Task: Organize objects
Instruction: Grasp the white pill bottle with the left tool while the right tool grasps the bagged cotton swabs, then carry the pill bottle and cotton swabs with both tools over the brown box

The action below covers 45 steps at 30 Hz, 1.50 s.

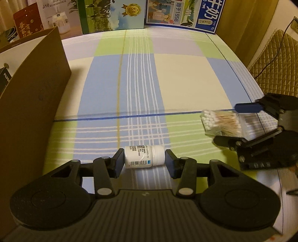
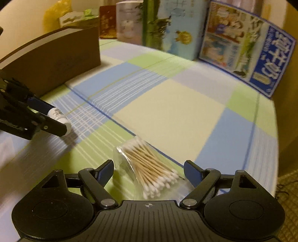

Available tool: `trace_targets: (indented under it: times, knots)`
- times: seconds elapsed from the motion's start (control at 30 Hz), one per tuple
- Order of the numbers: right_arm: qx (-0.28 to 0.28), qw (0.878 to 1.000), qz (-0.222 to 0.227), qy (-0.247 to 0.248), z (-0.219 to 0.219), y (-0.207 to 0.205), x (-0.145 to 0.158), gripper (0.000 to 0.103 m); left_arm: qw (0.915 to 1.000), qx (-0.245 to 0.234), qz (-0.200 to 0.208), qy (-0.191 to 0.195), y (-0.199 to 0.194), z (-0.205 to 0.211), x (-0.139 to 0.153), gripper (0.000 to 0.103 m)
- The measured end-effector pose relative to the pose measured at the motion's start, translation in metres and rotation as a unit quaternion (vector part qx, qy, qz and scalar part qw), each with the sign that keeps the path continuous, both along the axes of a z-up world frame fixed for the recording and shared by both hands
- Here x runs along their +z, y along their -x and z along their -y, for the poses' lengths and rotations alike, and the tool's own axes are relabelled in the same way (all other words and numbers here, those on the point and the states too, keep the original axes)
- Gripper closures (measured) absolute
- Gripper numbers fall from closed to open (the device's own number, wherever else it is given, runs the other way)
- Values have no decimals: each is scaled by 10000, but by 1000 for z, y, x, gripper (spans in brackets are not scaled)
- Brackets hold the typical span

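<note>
So the whole thing sits on a table covered in a checked tablecloth [image 1: 178, 78], blue, green and cream squares with white stripes, in a warm, dim room. Along the far edge there's a row of printed cartons [image 1: 111, 14] standing upright, and on the left a big brown cardboard box [image 1: 35, 96], which I'd guess is where stuff ends up, though that's only a guess. A quilted tan cushion [image 1: 275, 55] with a dark cable shows off the right edge. As for the step in hand, it looks like both grippers are lining up a pick at once. The left gripper [image 1: 144, 162] is spread around a small white pill bottle [image 1: 144, 157] lying on its side on the cloth, cap pointing right; the left pad looks right up against the bottle's base, the right pad is just beside the cap, and I can't tell if either is really touching. The right gripper [image 2: 149, 172] is spread wide either side of a clear bag of cotton swabs [image 2: 149, 167] lying flat near the table's right side, with clear gaps on both sides. Next move, as I see it: close on each item and lift. The bottle could roll or squirt out since it's gripped end to end, and the bag is floppy and slippery, so it needs a pinch on the swab bundle itself.
</note>
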State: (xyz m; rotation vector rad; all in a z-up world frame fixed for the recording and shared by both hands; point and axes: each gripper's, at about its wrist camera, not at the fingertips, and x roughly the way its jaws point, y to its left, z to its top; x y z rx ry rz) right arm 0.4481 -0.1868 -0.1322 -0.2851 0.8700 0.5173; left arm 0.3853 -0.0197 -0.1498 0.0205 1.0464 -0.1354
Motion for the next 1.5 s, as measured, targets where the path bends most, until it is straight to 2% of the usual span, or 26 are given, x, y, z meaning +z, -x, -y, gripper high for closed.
trace_targets:
  times: [0.07,0.17,0.3,0.63,0.9,1.1,1.5]
  knots:
    - [-15,10000,-84,12,1,-6,-5,42,10000,2,-20,10,2,0,0,62]
    - [-184,9994,-197,-228,4,-10,-7,60,10000,24,-59,39,4,-3,-1,62]
    - [-398,9986,-242,-253,-1,-5,0,68,10000,33,-72,25,7,-5,0,62]
    - [-1223,9871,-717,-749,-9,37,12,72,9999,-11,-144,82,19,-7,2,62]
    - [-1395,9793,-1062,-1009,-13,59,18,75,9998,-34,-78,181,35,-11,12,62]
    - [-1450,9762,-1129,-1154,-17,69,26,83,9996,-43,42,279,48,-19,27,62]
    - [-1335,9727,-943,-1649,-52,89,72,83,9968,-117,534,590,82,-51,82,62]
